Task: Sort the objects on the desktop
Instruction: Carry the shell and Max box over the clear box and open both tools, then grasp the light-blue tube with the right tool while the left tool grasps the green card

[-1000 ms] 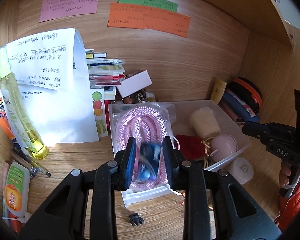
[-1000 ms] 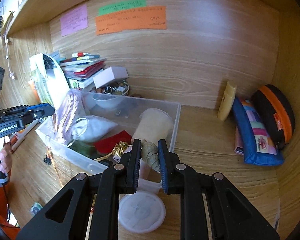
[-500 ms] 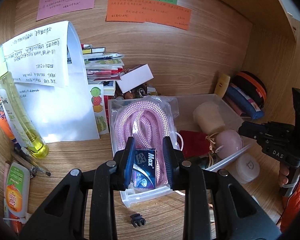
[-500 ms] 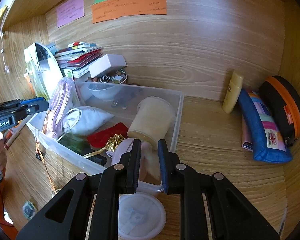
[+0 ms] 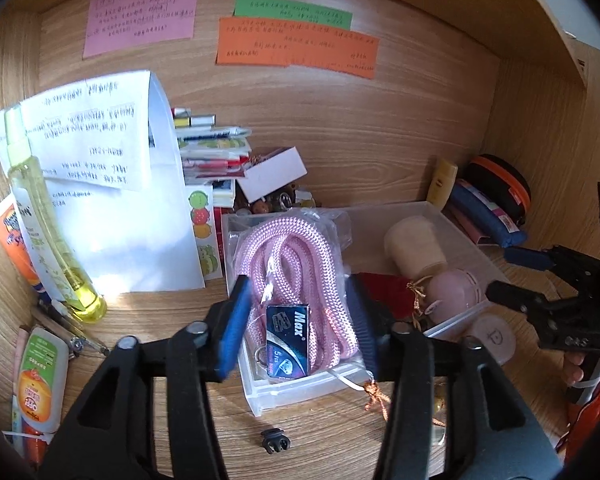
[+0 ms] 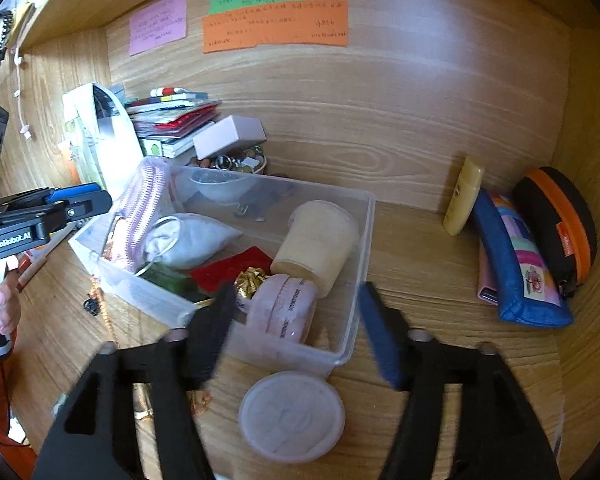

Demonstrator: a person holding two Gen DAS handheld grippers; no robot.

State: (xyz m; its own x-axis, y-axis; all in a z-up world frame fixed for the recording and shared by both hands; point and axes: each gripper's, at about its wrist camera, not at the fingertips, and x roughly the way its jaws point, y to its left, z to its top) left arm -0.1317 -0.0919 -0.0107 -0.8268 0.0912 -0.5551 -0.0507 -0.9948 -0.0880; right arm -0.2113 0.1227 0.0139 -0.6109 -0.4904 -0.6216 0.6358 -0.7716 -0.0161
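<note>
Released from the left claw [image 5: 296, 316], the blue box [image 5: 288, 342] stands upright in the bin [image 5: 300, 394].

1. The left hand-held gripper [image 5: 298, 318] has just been opening its jaws. A second ago they pinched a small dark blue rectangular box printed "Max" [image 5: 287, 343]; now both blue pads stand clear of it.
2. That box now lies in the near end of the clear plastic storage bin [image 5: 260, 394], resting on the coiled pink braided rope in its plastic bag [image 5: 296, 256].
3. The right hand-held gripper [image 6: 294, 322] has also just been opening its jaws. A second ago they held a small pale spiral seashell; now they stand wide apart with nothing pressed between them.
4. The seashell can no longer be clearly made out; the right gripper's open jaws frame a round pink zipped pouch [image 6: 286, 306] inside the bin.
</note>
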